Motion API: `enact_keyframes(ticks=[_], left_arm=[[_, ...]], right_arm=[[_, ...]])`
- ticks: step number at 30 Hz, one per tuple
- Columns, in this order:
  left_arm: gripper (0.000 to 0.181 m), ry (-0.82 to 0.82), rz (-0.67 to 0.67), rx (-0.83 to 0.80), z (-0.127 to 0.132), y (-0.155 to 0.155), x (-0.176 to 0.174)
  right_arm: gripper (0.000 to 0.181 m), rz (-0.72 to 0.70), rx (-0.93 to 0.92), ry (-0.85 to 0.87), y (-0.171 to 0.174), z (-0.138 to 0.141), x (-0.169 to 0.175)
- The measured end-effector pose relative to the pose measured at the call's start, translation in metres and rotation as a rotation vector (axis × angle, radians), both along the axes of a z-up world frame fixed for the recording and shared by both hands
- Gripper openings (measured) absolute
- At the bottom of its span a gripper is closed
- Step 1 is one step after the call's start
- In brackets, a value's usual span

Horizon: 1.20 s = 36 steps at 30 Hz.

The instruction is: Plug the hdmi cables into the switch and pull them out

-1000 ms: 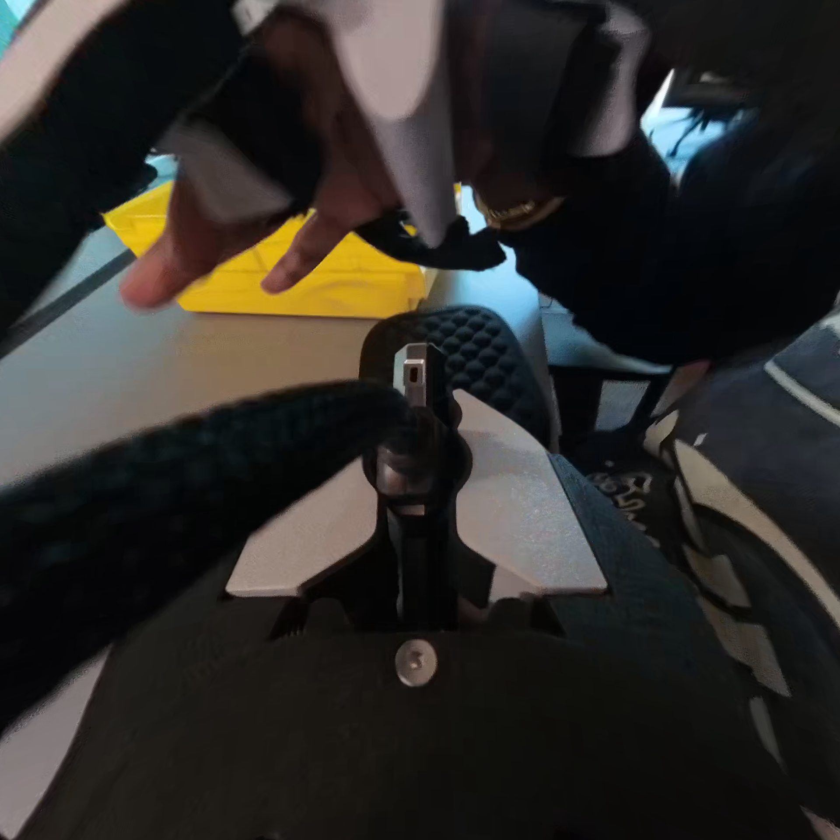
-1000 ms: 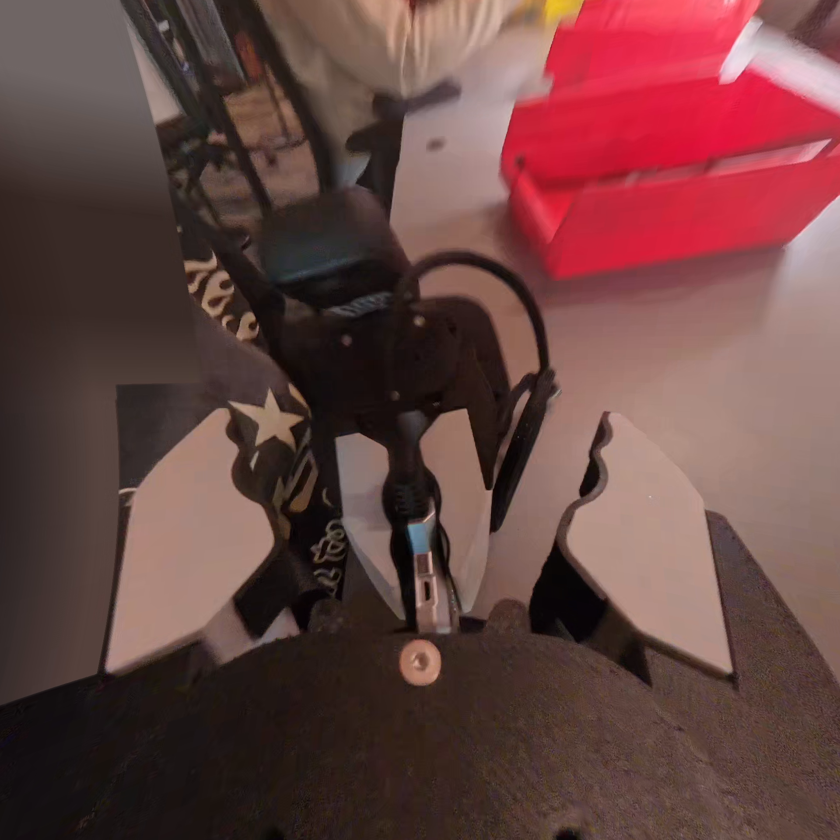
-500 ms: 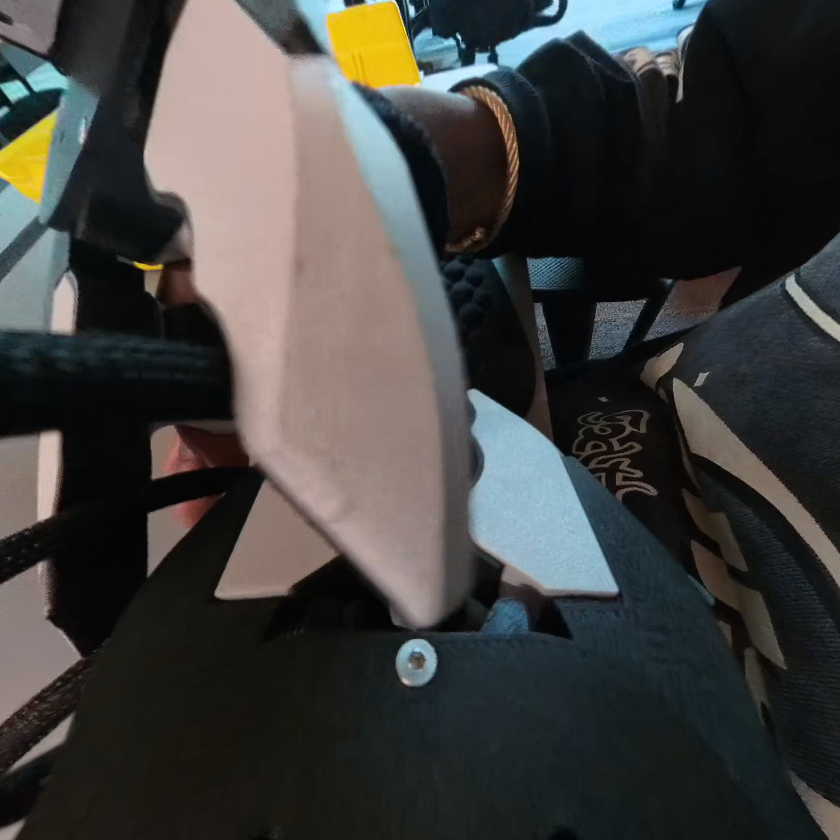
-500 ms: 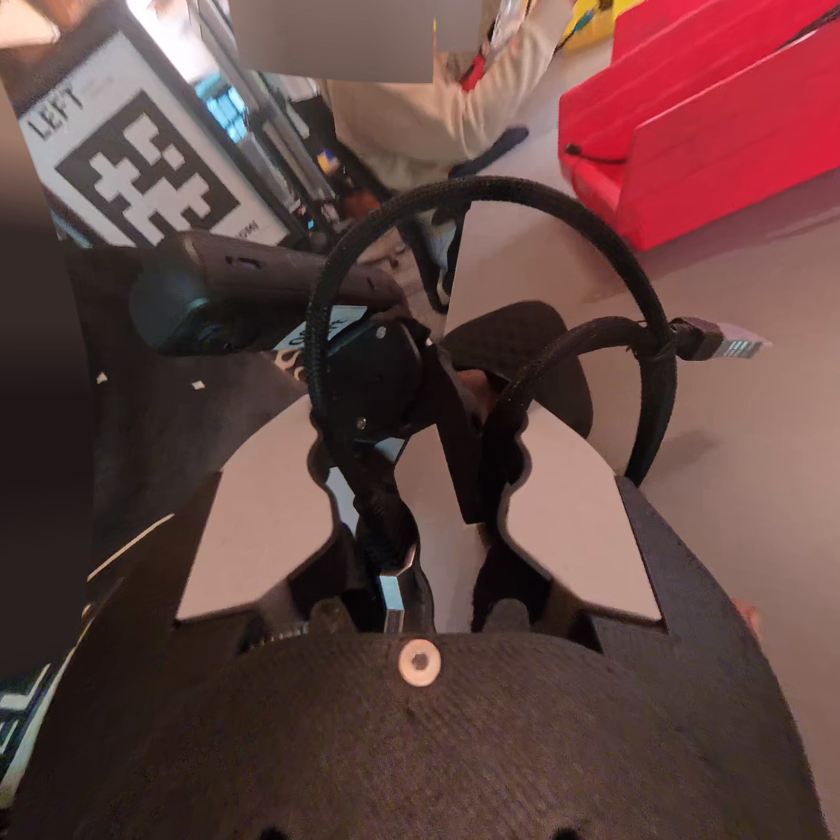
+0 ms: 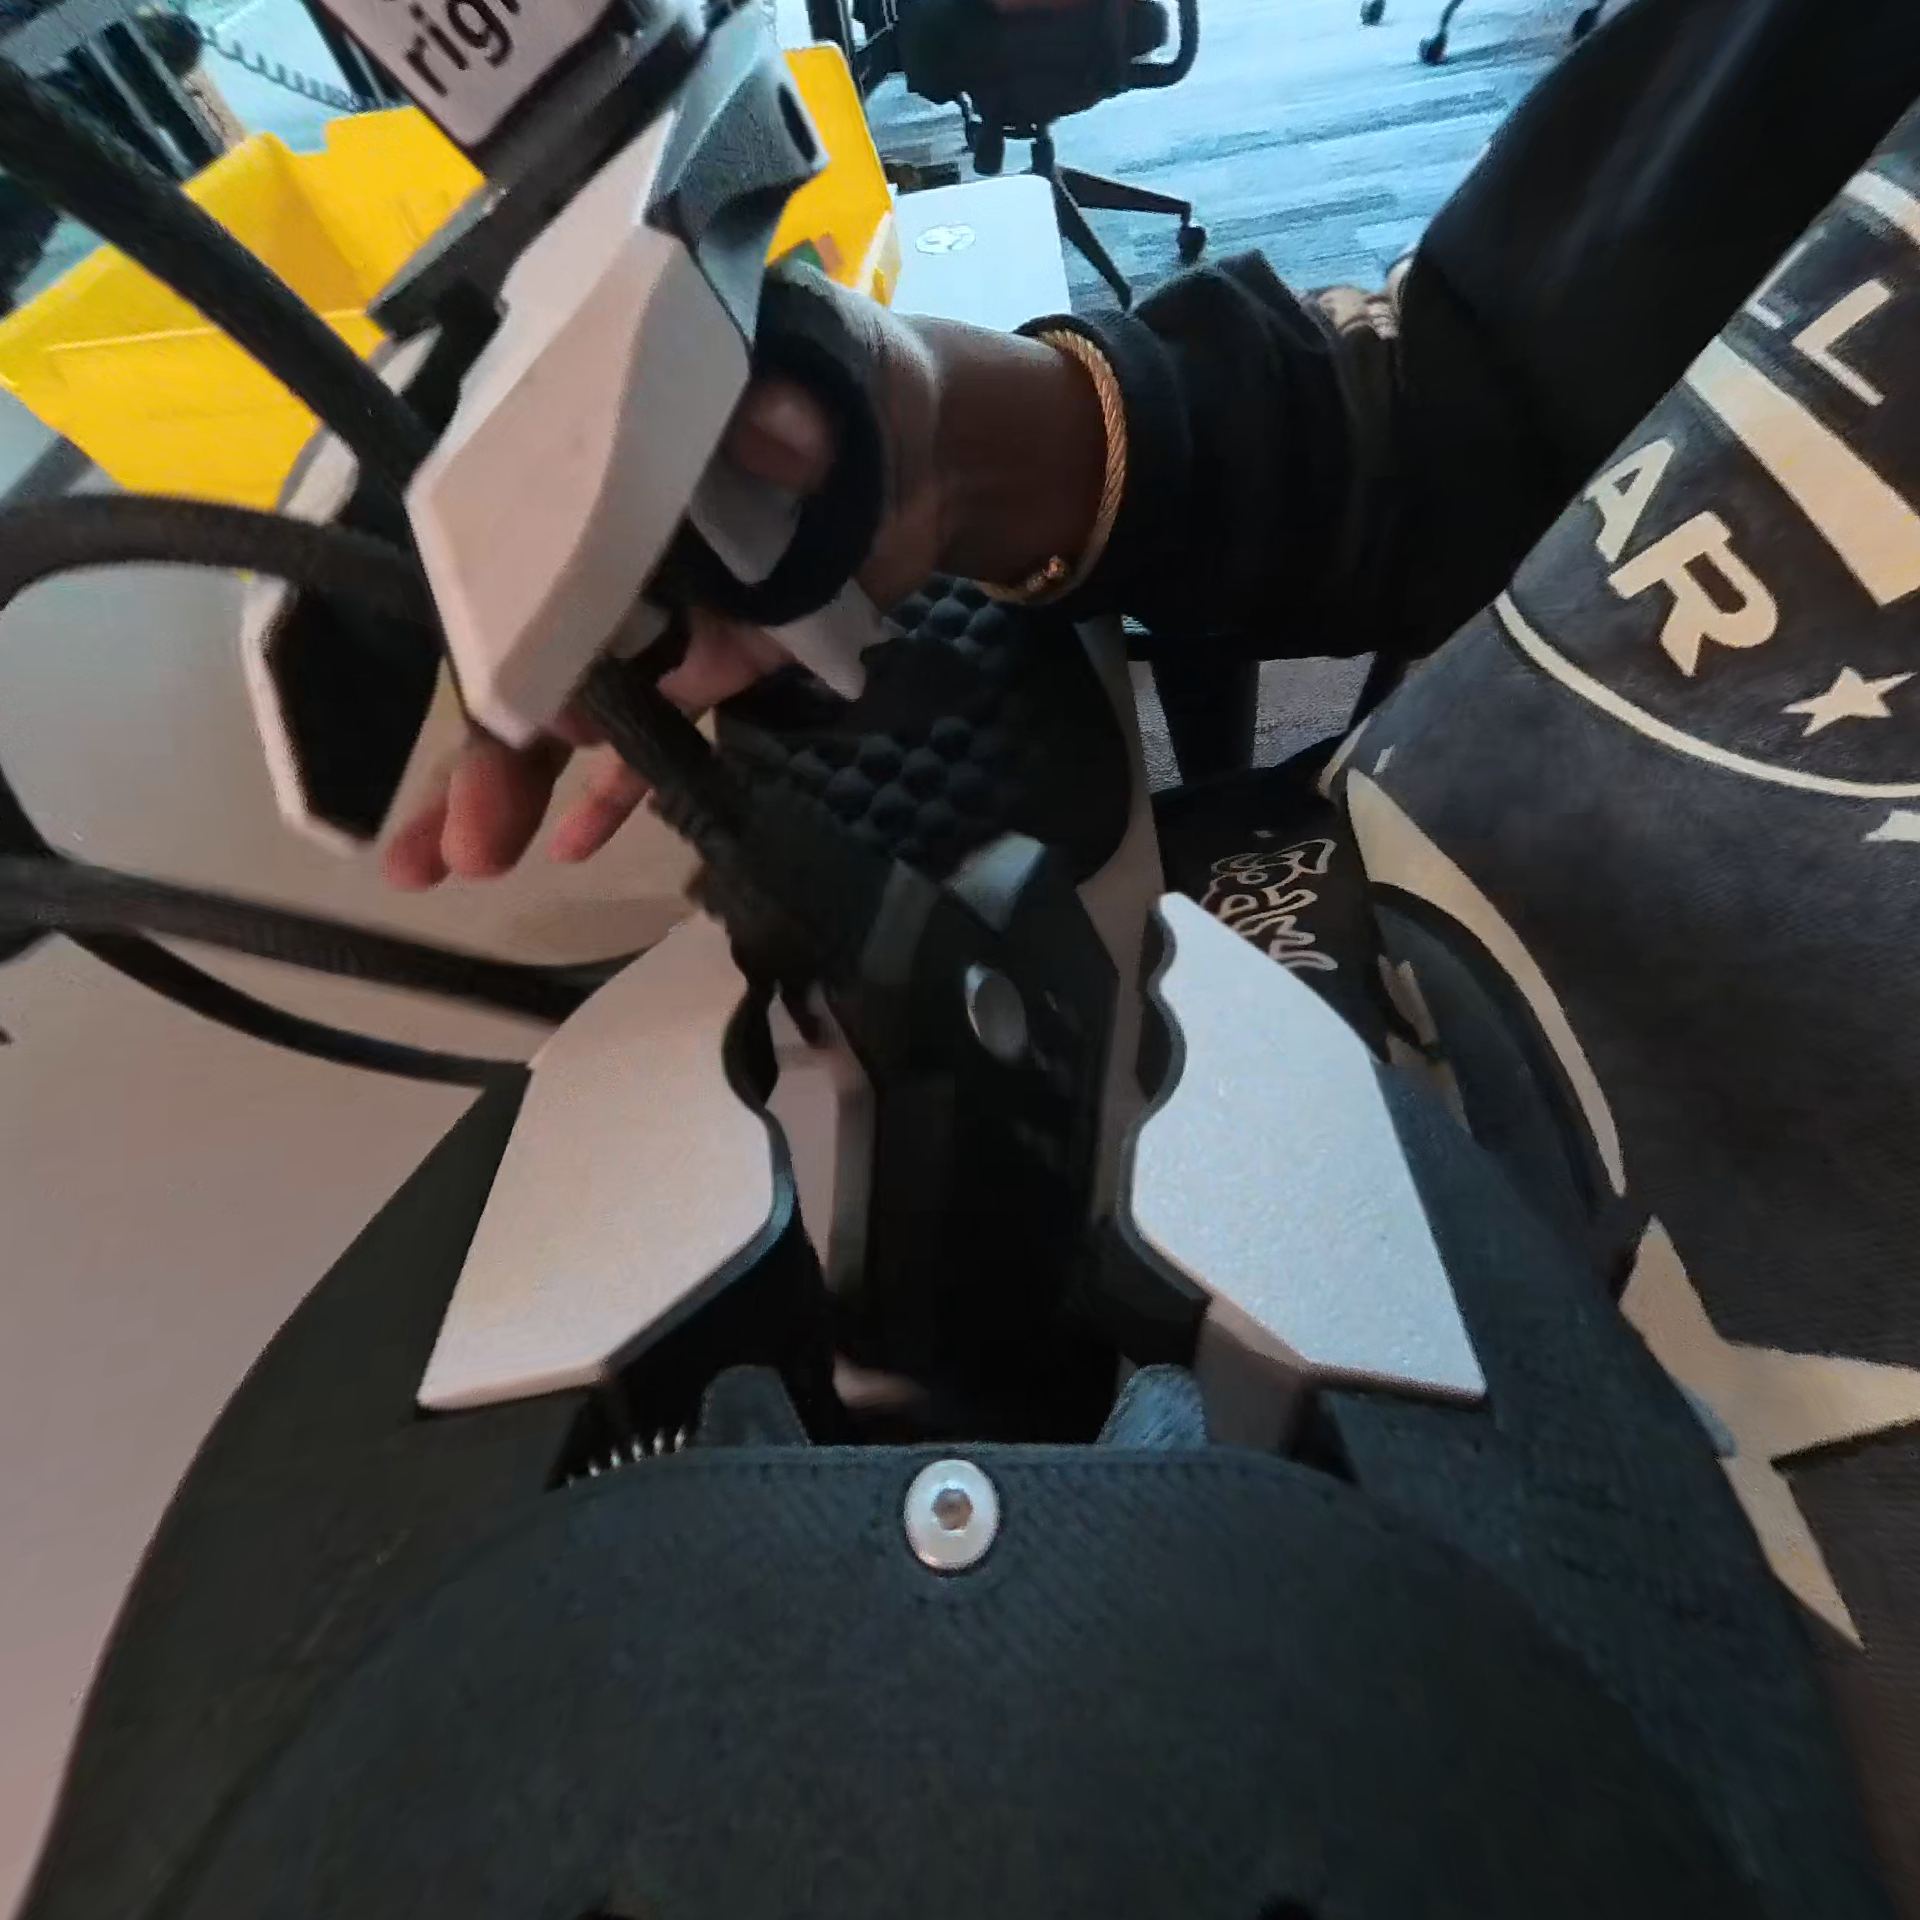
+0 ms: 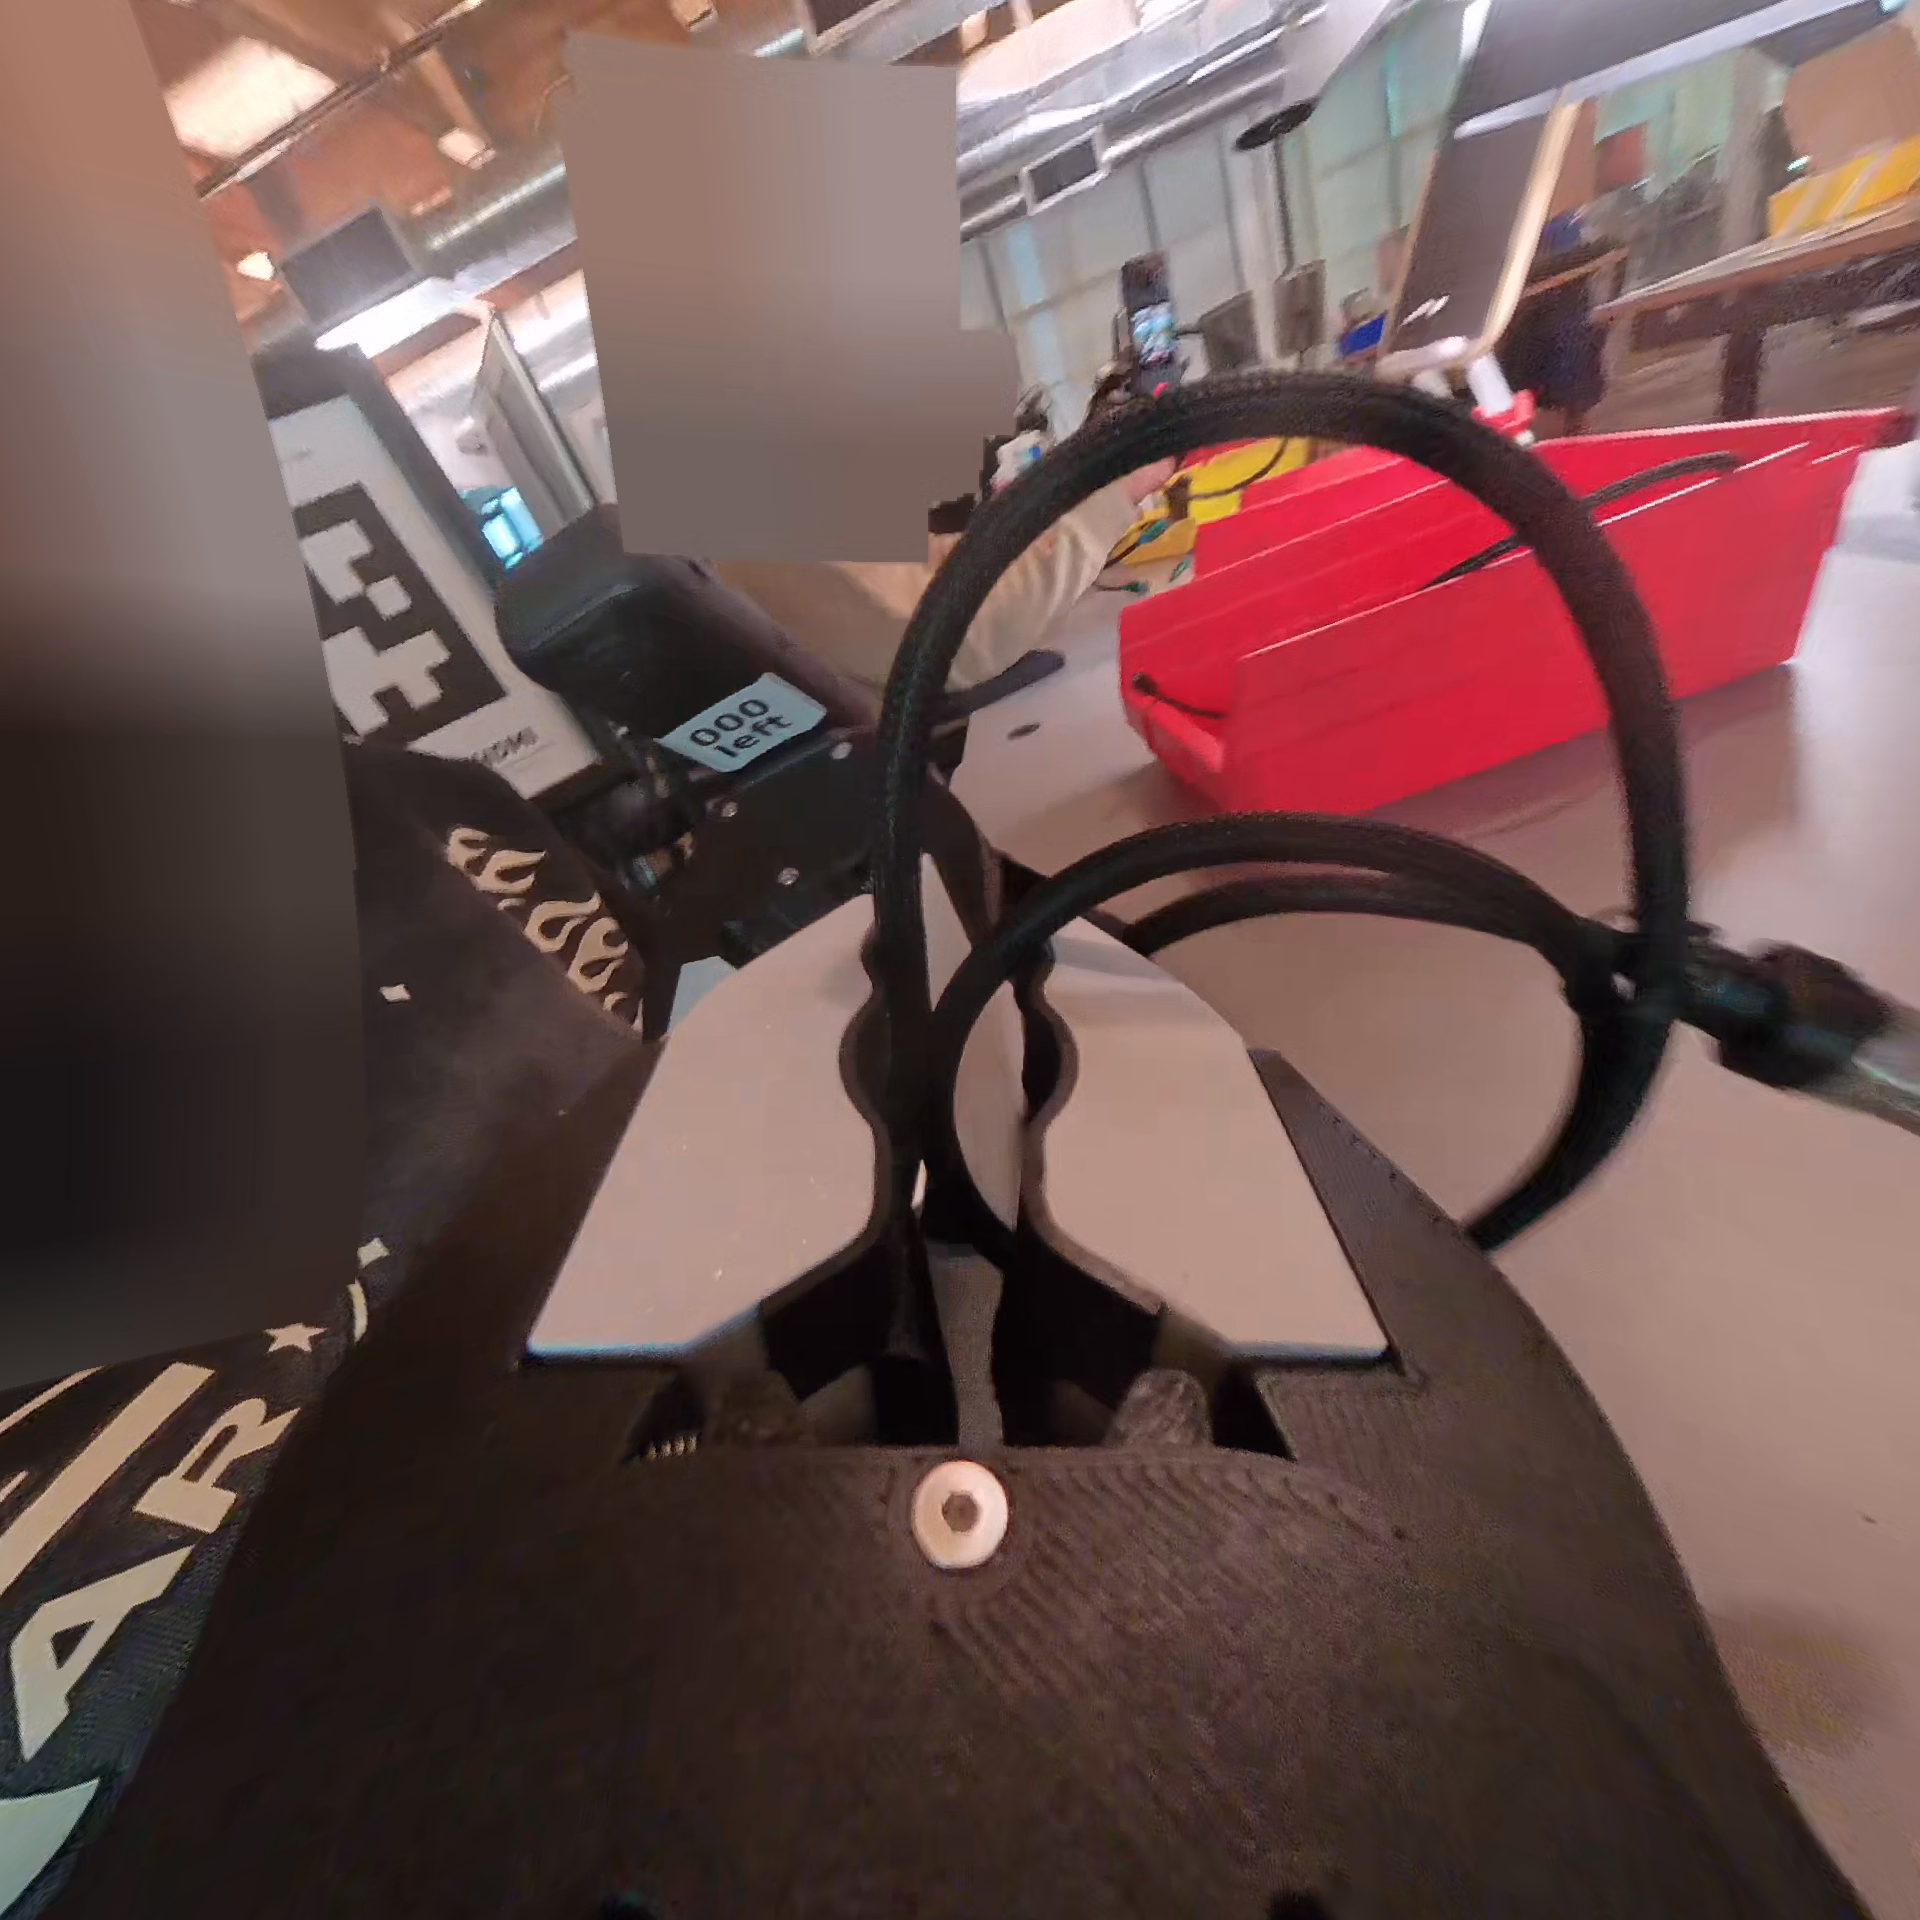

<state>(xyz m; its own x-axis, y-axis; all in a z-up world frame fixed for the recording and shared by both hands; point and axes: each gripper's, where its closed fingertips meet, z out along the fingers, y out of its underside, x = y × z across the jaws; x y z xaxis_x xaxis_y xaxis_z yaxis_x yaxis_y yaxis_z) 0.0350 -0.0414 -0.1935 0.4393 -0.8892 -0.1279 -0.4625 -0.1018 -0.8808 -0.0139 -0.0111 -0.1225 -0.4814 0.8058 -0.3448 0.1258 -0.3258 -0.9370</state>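
The far plug (image 6: 1813, 1023) of the black braided cable (image 6: 1299, 436) smears into blur and runs off the right wrist view's right edge beside the red bin (image 6: 1455, 644). Between the right gripper (image 6: 951, 1049) fingers the cable drops out of sight, so the clamped part is hidden, possibly its other plug. In the left wrist view, cable loops (image 5: 208, 270) beside the yellow bin (image 5: 156, 384) leave the left edge.

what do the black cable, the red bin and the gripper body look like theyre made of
The black cable looks sheathed in braided fabric: a woven, matte texture runs along its loop. The red bin looks like moulded plastic, smooth with a slight sheen and straight ribs. The right hand-held gripper body seems to be 3D-printed black plastic, with fine layer lines, and matte light grey finger plates.
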Motion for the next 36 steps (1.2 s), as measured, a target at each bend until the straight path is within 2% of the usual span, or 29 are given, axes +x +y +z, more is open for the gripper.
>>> enact_keyframes(ticks=[3,5,6,8,9,11,13,15,17,20,23,24,25,26,29,31,33,35,36], left_arm=[[0.068,-0.044,0.027,0.033,0.013,-0.003,-0.017],[0.068,-0.145,0.056,0.098,0.034,-0.002,-0.03],[0.068,-0.213,0.103,0.159,0.049,0.004,-0.039],[0.066,-0.327,0.292,0.338,0.076,0.027,-0.066],[0.067,-0.323,0.384,0.439,0.083,0.038,-0.079],[0.09,-0.187,0.472,0.58,0.076,0.053,-0.084],[0.106,-0.005,0.523,0.632,0.063,0.065,-0.077],[0.107,0.076,0.538,0.727,0.063,0.07,-0.064],[0.093,0.098,0.52,0.833,0.068,0.067,-0.048],[0.051,0.12,0.493,0.947,0.076,0.057,-0.041],[0.021,0.04,0.492,0.835,0.074,0.057,-0.049],[0.017,0.0,0.494,0.81,0.076,0.057,-0.051],[0.013,-0.029,0.499,0.797,0.077,0.056,-0.053],[0.01,-0.055,0.504,0.784,0.079,0.056,-0.055],[0.008,-0.134,0.486,0.689,0.076,0.057,-0.055],[0.008,-0.15,0.491,0.615,0.07,0.061,-0.057],[0.008,-0.167,0.507,0.558,0.065,0.064,-0.06],[0.009,-0.195,0.541,0.491,0.061,0.068,-0.065],[0.009,-0.205,0.564,0.454,0.058,0.071,-0.069]], right_arm=[[0.016,-0.049,-0.061,0.064,0.022,0.012,0.013],[0.013,-0.01,-0.064,0.066,0.025,0.014,0.022],[0.012,0.01,-0.053,0.045,0.024,0.012,0.025],[0.012,0.029,-0.006,0.013,0.022,0.008,0.029],[0.011,0.067,0.001,0.01,0.017,0.008,0.032],[0.01,0.163,-0.004,0.026,0.003,0.011,0.038],[0.012,0.282,0.003,0.033,-0.015,0.011,0.045],[0.011,0.387,0.019,0.039,-0.034,0.01,0.051],[0.012,0.473,0.027,0.035,-0.05,0.008,0.056],[0.016,0.529,0.072,0.043,-0.062,0.005,0.061],[0.035,0.404,0.118,0.077,-0.049,0.011,0.055],[0.039,0.369,0.121,0.086,-0.043,0.014,0.054],[0.041,0.317,0.131,0.08,-0.036,0.015,0.051],[0.05,0.261,0.149,0.074,-0.029,0.014,0.048],[0.092,0.124,0.224,0.122,-0.019,0.017,0.04],[0.109,0.138,0.313,0.096,-0.031,0.009,0.04],[0.125,0.148,0.39,-0.044,-0.041,-0.009,0.035],[0.112,0.129,0.459,-0.182,-0.049,-0.027,0.028],[0.105,0.071,0.497,-0.234,-0.047,-0.034,0.02]])
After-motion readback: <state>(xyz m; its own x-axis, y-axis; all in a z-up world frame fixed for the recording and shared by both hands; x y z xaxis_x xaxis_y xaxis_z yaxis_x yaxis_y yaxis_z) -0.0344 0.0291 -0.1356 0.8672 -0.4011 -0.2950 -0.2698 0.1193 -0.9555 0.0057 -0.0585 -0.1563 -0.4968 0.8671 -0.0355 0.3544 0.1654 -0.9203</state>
